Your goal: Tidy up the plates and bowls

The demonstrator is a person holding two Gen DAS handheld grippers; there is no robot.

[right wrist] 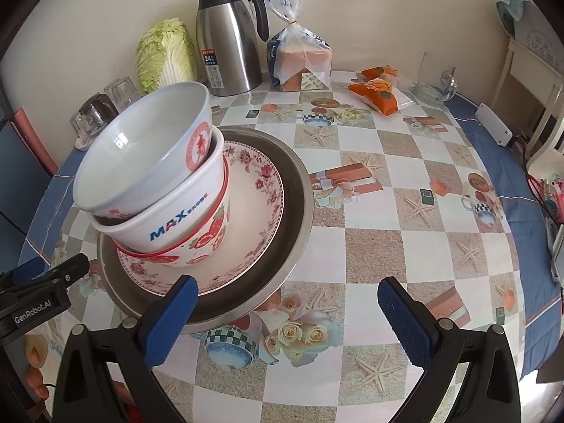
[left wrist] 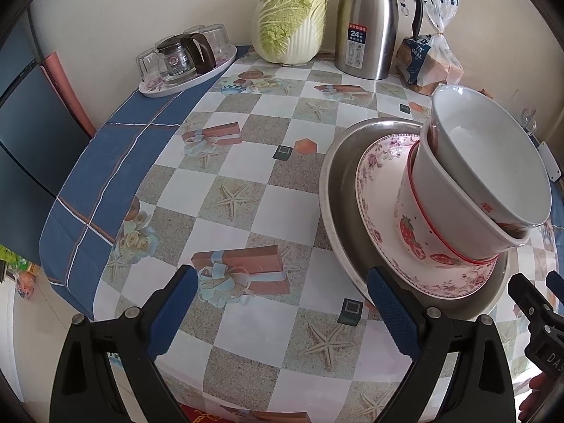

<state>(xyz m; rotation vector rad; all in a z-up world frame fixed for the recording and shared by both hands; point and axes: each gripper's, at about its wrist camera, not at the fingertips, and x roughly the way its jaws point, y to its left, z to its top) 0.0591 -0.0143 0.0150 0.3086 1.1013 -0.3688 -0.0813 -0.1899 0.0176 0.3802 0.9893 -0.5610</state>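
A stack stands on the table: a steel plate (left wrist: 338, 183) (right wrist: 299, 197), a floral plate (left wrist: 380, 183) (right wrist: 261, 190) on it, then a strawberry bowl (left wrist: 409, 225) (right wrist: 211, 232), a white "MAX" bowl (left wrist: 433, 183) (right wrist: 169, 222) and a tilted white bowl with red print (left wrist: 493, 155) (right wrist: 141, 155) on top. My left gripper (left wrist: 282, 303) is open and empty, left of the stack, its right finger near the steel plate's rim. My right gripper (right wrist: 287, 313) is open and empty, right of the stack, its left finger near the rim.
At the back stand a napa cabbage (left wrist: 292, 17) (right wrist: 165, 53), a steel thermos (left wrist: 370, 24) (right wrist: 229, 35), bagged bread (right wrist: 299, 60) and a tray of glasses with a small pot (left wrist: 187, 63). Orange snack packs (right wrist: 380, 91) and a glass (right wrist: 430, 74) lie back right.
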